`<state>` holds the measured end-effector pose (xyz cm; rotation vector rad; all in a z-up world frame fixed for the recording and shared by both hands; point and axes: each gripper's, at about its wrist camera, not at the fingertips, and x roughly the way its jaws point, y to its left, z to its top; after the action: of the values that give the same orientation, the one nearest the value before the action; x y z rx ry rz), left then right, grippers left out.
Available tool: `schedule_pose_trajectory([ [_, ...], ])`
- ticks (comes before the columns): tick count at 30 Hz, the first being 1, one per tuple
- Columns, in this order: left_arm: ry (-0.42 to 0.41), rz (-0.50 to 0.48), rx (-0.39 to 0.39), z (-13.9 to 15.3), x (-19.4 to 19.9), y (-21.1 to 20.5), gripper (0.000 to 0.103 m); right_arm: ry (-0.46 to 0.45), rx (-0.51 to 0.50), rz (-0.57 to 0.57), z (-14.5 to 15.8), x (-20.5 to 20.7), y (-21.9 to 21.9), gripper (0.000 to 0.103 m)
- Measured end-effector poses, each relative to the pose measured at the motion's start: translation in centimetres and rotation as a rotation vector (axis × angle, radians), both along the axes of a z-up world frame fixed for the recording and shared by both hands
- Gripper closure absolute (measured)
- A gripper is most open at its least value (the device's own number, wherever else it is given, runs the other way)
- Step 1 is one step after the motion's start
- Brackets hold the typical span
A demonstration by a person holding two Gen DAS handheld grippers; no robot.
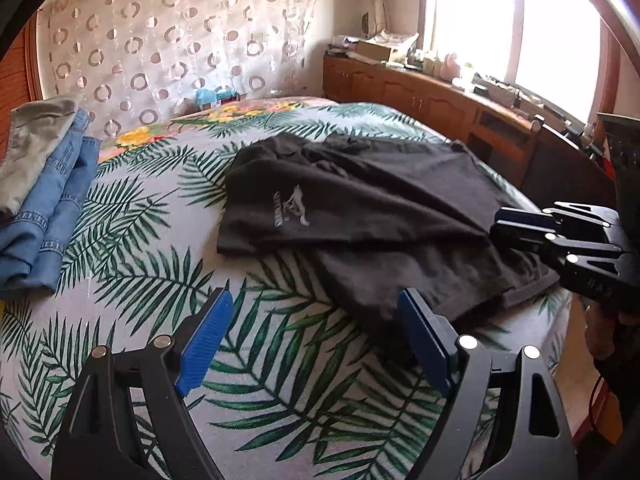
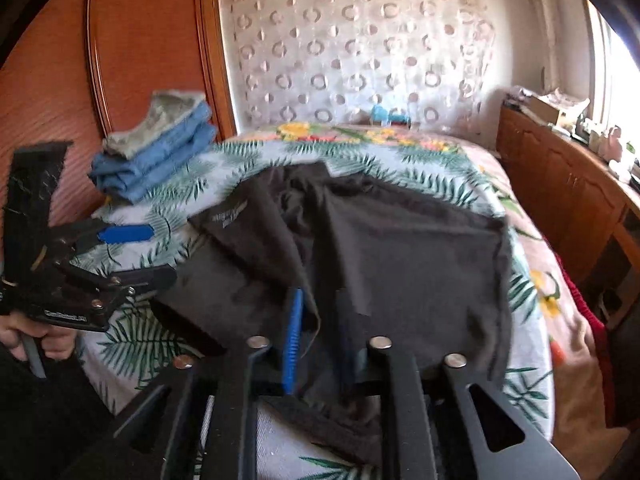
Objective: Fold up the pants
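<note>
Black pants (image 1: 372, 216) lie partly folded on the palm-leaf bedspread (image 1: 168, 240), a white logo facing up; they also show in the right wrist view (image 2: 400, 256). My left gripper (image 1: 316, 336) is open and empty, hovering over the bedspread just in front of the pants' near edge; it also shows at the left in the right wrist view (image 2: 132, 252). My right gripper (image 2: 320, 340) is shut on a fold of the black fabric at the pants' near edge; it appears at the right of the left wrist view (image 1: 500, 224).
A stack of folded clothes, blue jeans (image 1: 48, 208) under a grey garment (image 1: 32, 148), sits at the bed's far left (image 2: 156, 156). A wooden cabinet (image 1: 420, 96) with clutter runs along the window side. A wooden wardrobe (image 2: 132, 48) stands left.
</note>
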<state>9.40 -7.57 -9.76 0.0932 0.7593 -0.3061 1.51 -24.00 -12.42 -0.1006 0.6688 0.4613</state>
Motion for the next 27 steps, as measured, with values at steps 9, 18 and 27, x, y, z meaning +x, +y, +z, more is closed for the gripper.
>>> schedule_pose_trajectory([
  [9, 0.036, 0.007, 0.008, -1.2, 0.2, 0.2, 0.018, 0.068, -0.044, -0.010, -0.4, 1.9, 0.2, 0.080],
  [18, 0.043, 0.007, 0.004, -1.4, 0.3, 0.2, 0.018, 0.084, -0.038, 0.039, -0.4, 3.9, 2.3, 0.096],
  [27, -0.002, 0.003, -0.028, 0.2, -0.4, 0.2, 0.017, -0.058, -0.008, 0.030, 2.3, 1.4, 1.1, 0.102],
])
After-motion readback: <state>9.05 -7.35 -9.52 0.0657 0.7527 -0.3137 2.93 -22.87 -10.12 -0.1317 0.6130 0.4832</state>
